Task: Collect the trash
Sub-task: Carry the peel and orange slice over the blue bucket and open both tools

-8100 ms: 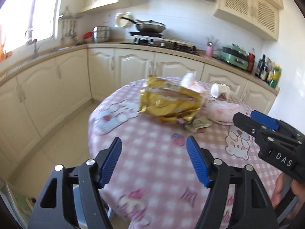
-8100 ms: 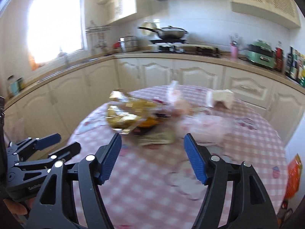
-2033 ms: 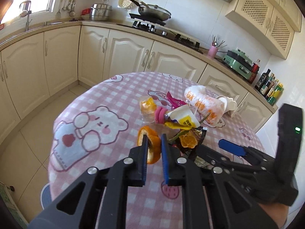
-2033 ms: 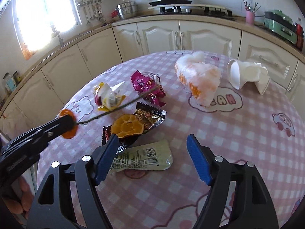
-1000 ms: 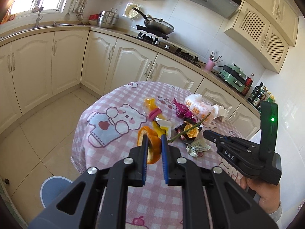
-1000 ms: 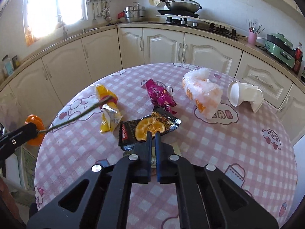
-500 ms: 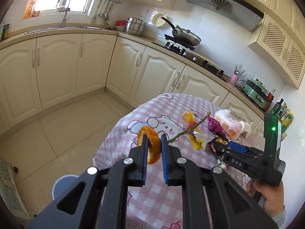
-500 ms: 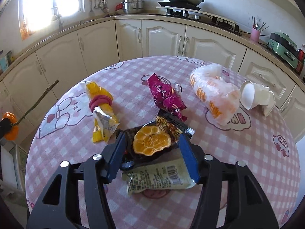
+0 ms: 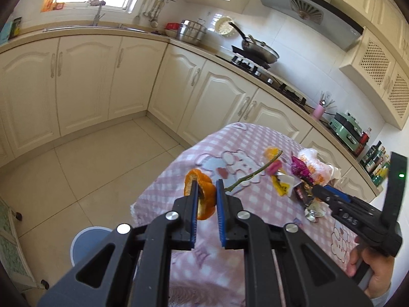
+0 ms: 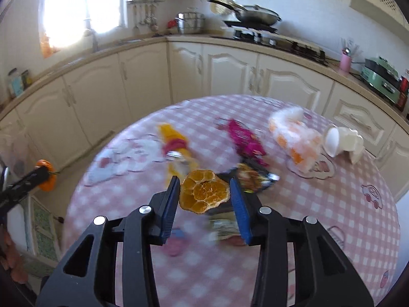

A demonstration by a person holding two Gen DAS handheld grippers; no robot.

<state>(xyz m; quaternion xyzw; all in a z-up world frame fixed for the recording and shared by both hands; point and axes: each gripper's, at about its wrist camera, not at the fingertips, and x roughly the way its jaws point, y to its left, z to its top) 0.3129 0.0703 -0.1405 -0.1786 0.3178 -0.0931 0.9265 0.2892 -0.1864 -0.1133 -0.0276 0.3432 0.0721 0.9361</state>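
Observation:
My left gripper [image 9: 205,194] is shut on a curled orange peel [image 9: 202,190] with a thin green stem [image 9: 253,172]. It hangs off the table's left edge, over the floor. In the right wrist view this gripper [image 10: 44,172] shows at far left with the peel [image 10: 47,179]. My right gripper [image 10: 204,189] has its jaws closing on a flat dried orange peel [image 10: 203,194]; both pads touch its edges. The peel looks sharp while the pink checked table [image 10: 332,217] blurs. The right gripper [image 9: 317,192] reaches over the litter in the left wrist view.
On the table lie a yellow wrapper with a pink band [image 10: 176,148], a magenta wrapper [image 10: 242,140], a black-gold wrapper [image 10: 253,176], a pale packet [image 10: 225,226], an orange-white plastic bag [image 10: 296,138] and paper cups [image 10: 342,143]. A blue round bin [image 9: 87,243] stands on the floor.
My left gripper has carried its peel away from the table, out over the floor. My right gripper went from shut to open, moved onto the flat peel and closed around it.

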